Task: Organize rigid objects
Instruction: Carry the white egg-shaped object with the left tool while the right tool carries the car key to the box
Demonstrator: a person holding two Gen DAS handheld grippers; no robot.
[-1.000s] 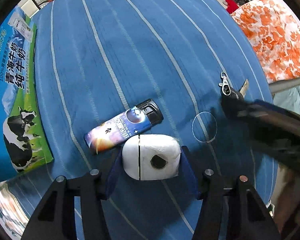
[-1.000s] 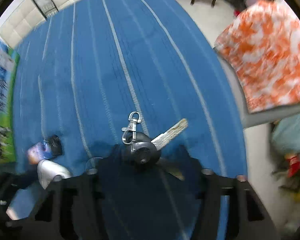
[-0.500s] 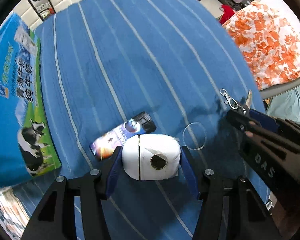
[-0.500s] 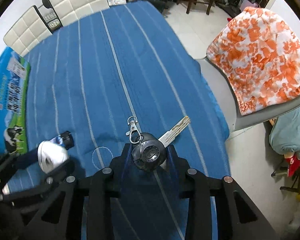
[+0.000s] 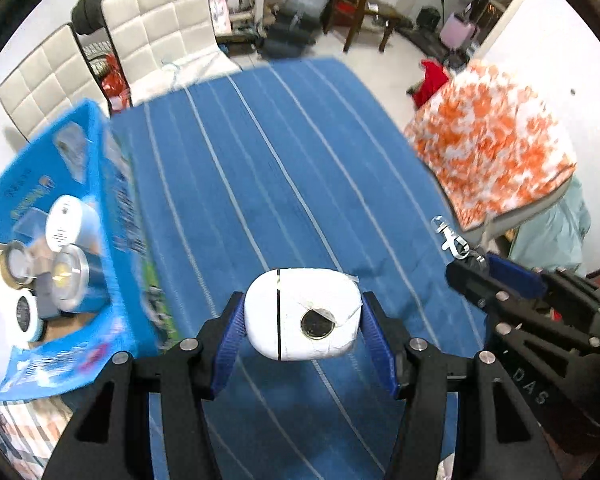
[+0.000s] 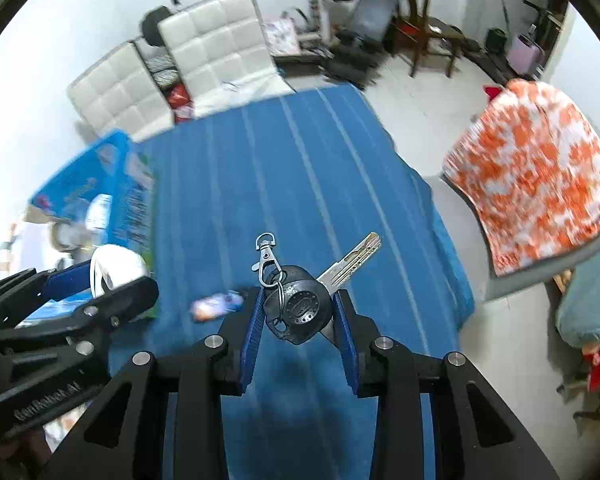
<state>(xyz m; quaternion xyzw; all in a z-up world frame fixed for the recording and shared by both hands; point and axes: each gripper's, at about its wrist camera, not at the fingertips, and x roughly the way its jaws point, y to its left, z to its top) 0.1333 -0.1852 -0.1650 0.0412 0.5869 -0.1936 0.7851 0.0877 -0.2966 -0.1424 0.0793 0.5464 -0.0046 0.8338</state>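
My left gripper (image 5: 302,316) is shut on a white rounded case (image 5: 302,314) with a dark round spot, held high above the blue striped tablecloth (image 5: 260,184). My right gripper (image 6: 299,312) is shut on a black-headed key (image 6: 300,310) with a silver clip and blade, also lifted off the cloth. The right gripper shows at the right of the left wrist view (image 5: 466,268), its key clip sticking out. A small colourful can (image 6: 216,305) lies on the cloth below, blurred. An open blue milk carton box (image 5: 112,216) at the left holds several round tins and tape rolls.
Two white padded chairs (image 5: 156,28) stand beyond the table's far edge. A chair with an orange-and-white cover (image 5: 492,152) stands at the right. Gym gear and a wooden chair (image 6: 416,28) sit at the back of the room.
Both grippers have risen well above the table with the case and the key; the right one closed on the key. The views tilted up, showing the room and the inside of the box.
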